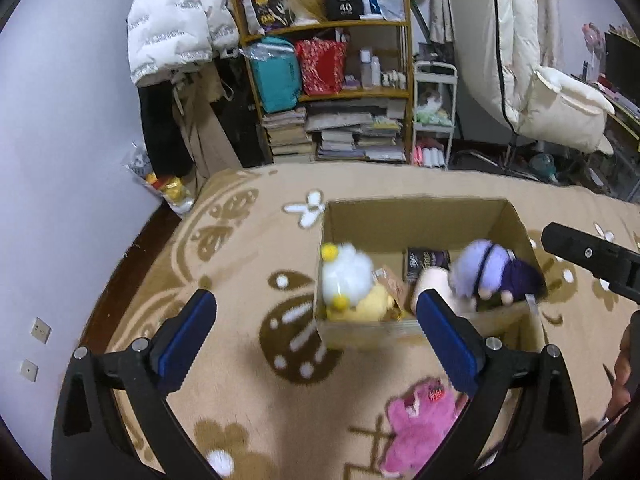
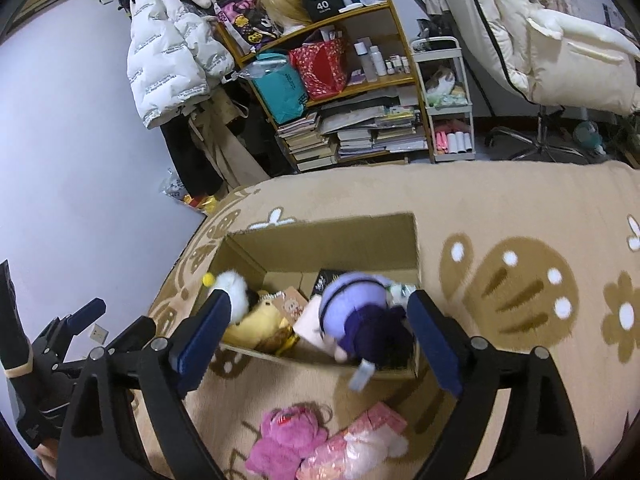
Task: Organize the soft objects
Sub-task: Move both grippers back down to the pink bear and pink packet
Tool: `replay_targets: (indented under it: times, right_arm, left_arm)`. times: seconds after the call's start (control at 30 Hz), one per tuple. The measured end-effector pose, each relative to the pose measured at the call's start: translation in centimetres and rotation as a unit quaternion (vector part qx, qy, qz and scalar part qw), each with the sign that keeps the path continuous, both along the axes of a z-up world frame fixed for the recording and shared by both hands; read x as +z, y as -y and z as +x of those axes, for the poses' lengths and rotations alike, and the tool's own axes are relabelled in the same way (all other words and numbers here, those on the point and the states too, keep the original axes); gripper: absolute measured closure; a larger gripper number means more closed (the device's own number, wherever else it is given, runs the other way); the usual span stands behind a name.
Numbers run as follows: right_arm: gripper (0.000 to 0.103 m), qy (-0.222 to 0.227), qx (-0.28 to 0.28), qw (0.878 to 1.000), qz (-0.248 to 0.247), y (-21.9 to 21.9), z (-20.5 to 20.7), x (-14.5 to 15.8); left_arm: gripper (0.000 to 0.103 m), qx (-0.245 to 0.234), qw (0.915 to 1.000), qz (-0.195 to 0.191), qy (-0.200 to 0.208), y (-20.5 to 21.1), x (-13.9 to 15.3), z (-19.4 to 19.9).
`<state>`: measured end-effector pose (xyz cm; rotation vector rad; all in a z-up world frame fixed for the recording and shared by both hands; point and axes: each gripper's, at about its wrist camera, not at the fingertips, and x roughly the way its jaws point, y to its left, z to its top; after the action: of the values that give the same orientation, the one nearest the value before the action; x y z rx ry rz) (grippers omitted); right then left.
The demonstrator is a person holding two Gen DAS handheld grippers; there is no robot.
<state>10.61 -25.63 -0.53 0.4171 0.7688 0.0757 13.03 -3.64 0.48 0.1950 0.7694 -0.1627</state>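
Tan rug (image 2: 500,208) bears cardboard box (image 2: 320,240) holding purple doll (image 2: 360,304), white plush (image 1: 346,272).

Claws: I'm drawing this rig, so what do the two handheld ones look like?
Both match: the left claw and right claw have glossy black forked arms, silver pivot bolts and long flat fingers faced with blue pads. No cables or markings are visible.

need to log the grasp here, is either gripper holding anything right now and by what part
Nothing is held. The left gripper and right gripper both stand wide open, and the purple doll lies loose in the cardboard box.
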Motion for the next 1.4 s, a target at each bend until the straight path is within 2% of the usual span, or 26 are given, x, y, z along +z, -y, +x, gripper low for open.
replay_targets:
  times: [0.17, 0.33, 0.47, 0.57, 0.7, 0.9, 1.4]
  right_arm:
    - [0.002, 0.005, 0.003, 1.0, -0.011, -0.8, -2.1, 0.4]
    - [0.0, 0.005, -0.001, 1.0, -0.009, -1.3, -3.7, 0.4]
    - [0.0, 0.002, -0.003, 1.0, -0.006, -1.5, -5.0, 0.0]
    - [0.0, -0.005, 0.001, 1.0, -0.011, -1.6, -5.9, -0.5]
    - [0.0, -0.013, -0.001, 1.0, -0.016, -1.7, -6.9, -1.4]
    - [0.0, -0.029, -0.004, 0.999, -0.017, -1.6, -7.7, -3.0]
    - [0.0, -0.074, -0.019, 0.997, -0.005, -1.0, -7.1, -7.5]
  left_arm:
    - [0.003, 0.0, 0.9997, -0.006, -0.026, -0.6, -1.1, -1.8]
    - [0.003, -0.006, 0.9995, 0.016, -0.026, -0.2, -1.4, -3.8]
    - [0.003, -0.002, 0.9994, 0.005, -0.035, -0.5, -1.5, -4.9]
    - [0.003, 0.002, 0.9992, 0.013, -0.038, -0.5, -1.9, -5.5]
    - [0.003, 0.002, 0.9983, -0.002, -0.058, -0.8, -2.2, -5.9]
    - [0.003, 0.013, 0.9971, -0.001, -0.076, -1.0, -3.1, -5.8]
    - [0.003, -0.002, 0.9921, 0.047, -0.116, 1.0, -6.8, -5.3]
